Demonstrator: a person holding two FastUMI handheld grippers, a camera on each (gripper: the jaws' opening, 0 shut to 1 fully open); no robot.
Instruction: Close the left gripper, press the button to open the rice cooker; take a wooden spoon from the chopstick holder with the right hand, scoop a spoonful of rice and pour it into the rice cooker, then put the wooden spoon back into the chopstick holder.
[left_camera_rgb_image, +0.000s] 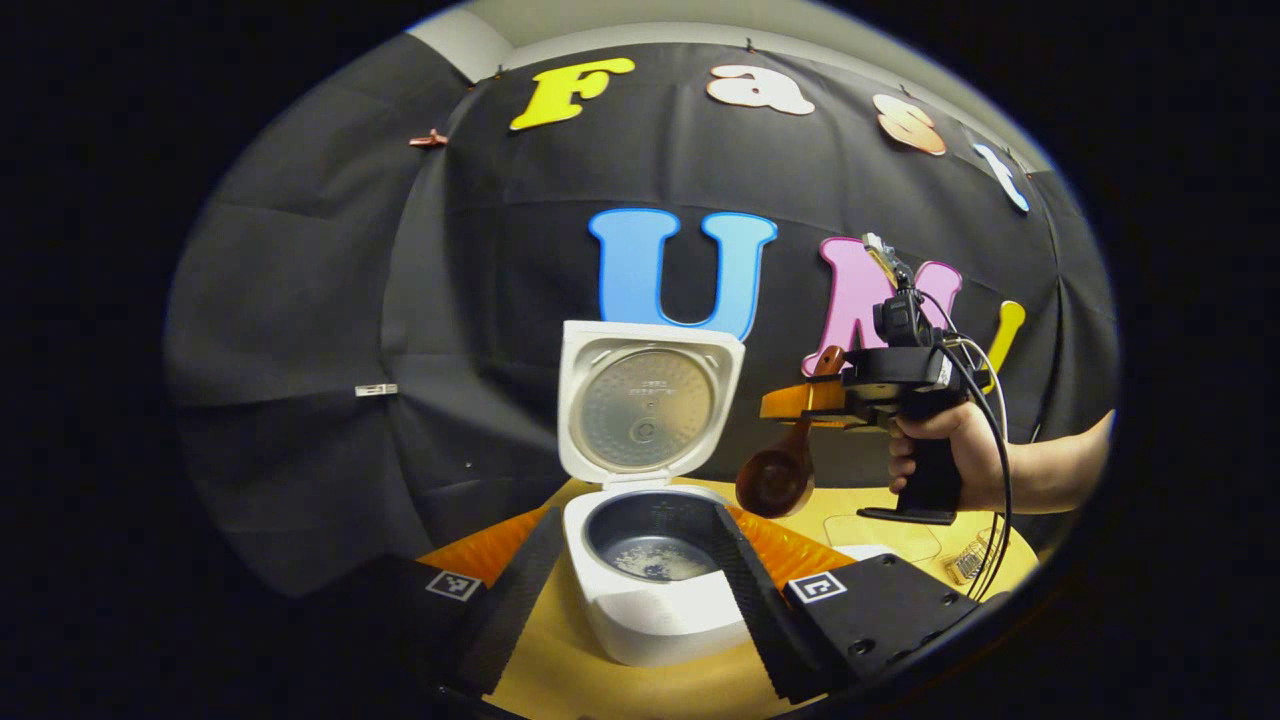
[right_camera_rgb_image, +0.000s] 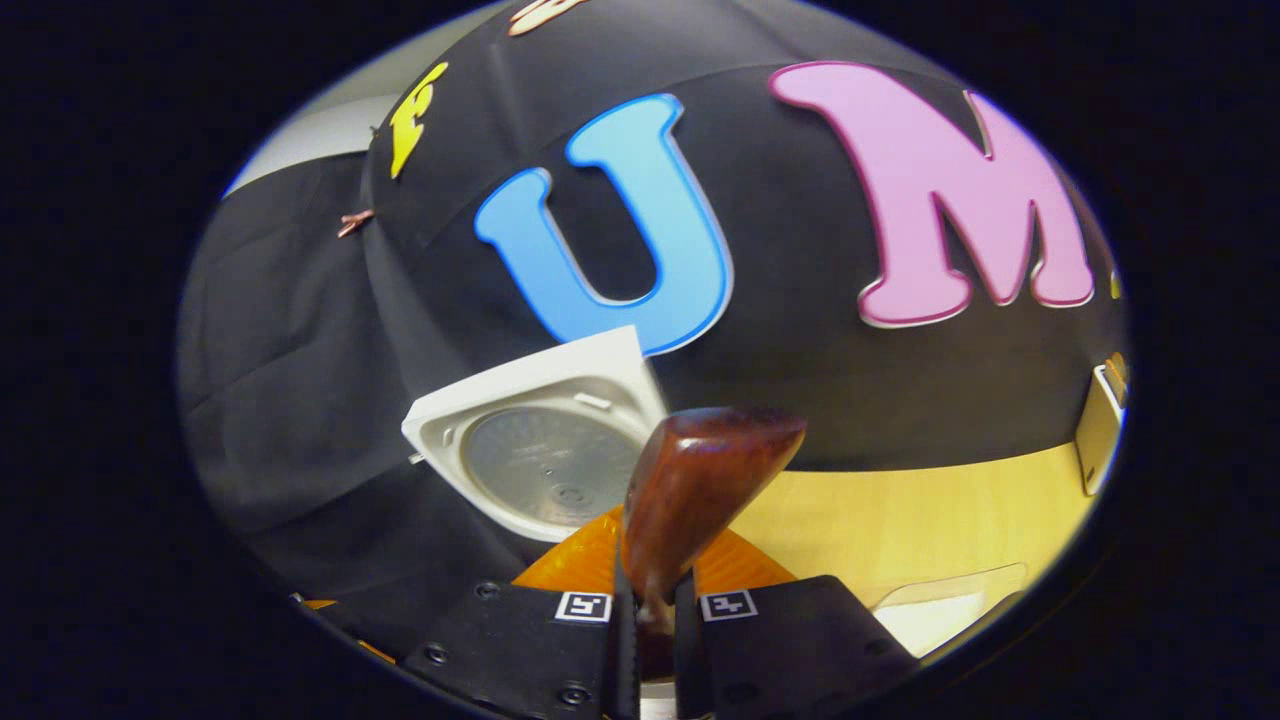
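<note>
The white rice cooker (left_camera_rgb_image: 650, 610) stands on the table with its lid (left_camera_rgb_image: 650, 400) upright, and a little rice lies in the dark inner pot (left_camera_rgb_image: 655, 555). My left gripper (left_camera_rgb_image: 635, 520) is open, one finger on either side of the cooker's front. The right gripper (left_camera_rgb_image: 800, 400), held by a hand (left_camera_rgb_image: 945, 450), hovers right of the cooker and above the table. It is shut on the wooden spoon (left_camera_rgb_image: 775, 480), whose bowl hangs down beside the pot's rim. In the right gripper view, that gripper (right_camera_rgb_image: 650, 610) clamps the spoon's handle (right_camera_rgb_image: 700, 480), with the lid (right_camera_rgb_image: 540, 450) behind.
The light wooden table (right_camera_rgb_image: 930, 510) stretches to the right of the cooker. A clear flat container (left_camera_rgb_image: 885, 535) and a small metal piece (left_camera_rgb_image: 965, 565) lie under the hand. A pale object (right_camera_rgb_image: 1100, 425) sits at the table's far right edge. Black cloth walls close the back.
</note>
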